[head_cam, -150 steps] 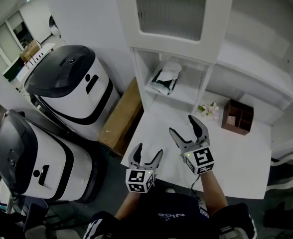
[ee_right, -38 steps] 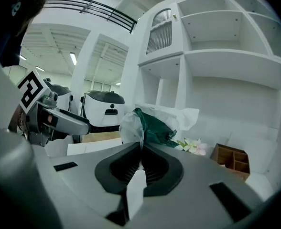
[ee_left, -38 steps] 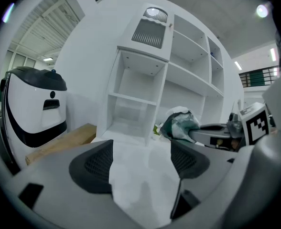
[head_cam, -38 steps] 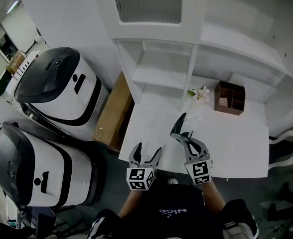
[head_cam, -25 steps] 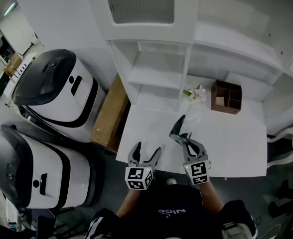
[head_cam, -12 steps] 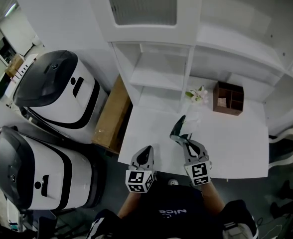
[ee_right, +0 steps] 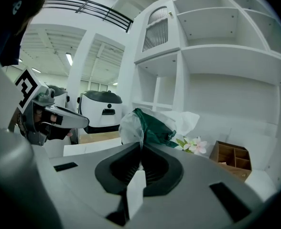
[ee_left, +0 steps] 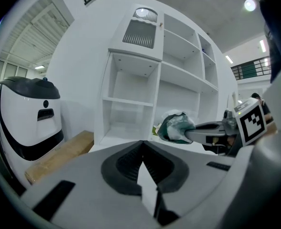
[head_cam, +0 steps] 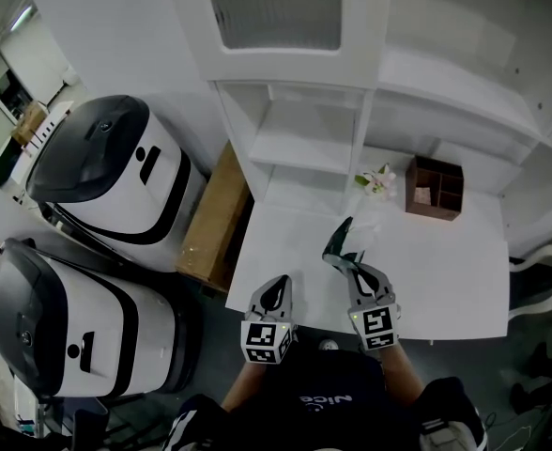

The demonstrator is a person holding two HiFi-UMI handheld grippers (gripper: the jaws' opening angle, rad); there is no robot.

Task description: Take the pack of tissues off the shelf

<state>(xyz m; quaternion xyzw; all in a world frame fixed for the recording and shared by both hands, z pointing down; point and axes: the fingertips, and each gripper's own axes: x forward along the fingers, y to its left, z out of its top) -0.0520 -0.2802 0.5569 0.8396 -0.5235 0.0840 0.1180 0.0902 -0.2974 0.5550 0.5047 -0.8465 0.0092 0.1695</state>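
Note:
The pack of tissues (head_cam: 343,235), dark green and white crinkled plastic, hangs above the white table (head_cam: 445,271) with my right gripper (head_cam: 340,255) shut on it. In the right gripper view the pack (ee_right: 152,125) sticks out past the closed jaws. The left gripper view shows the same pack (ee_left: 175,127) at its right, pinched at the other gripper's tip. My left gripper (head_cam: 278,287) is shut and empty, low at the table's near edge, left of the right one. The shelf compartment (head_cam: 299,148) behind is bare.
Pink flowers (head_cam: 377,180) and a brown wooden organiser (head_cam: 435,188) stand at the table's back. Two big white-and-black machines (head_cam: 116,172) and a cardboard box (head_cam: 215,216) fill the floor to the left. White shelving rises behind the table.
My left gripper's jaws closed from wide open to shut with nothing between them. Six seconds ago the pack lay on the shelf; now my right gripper holds it over the table.

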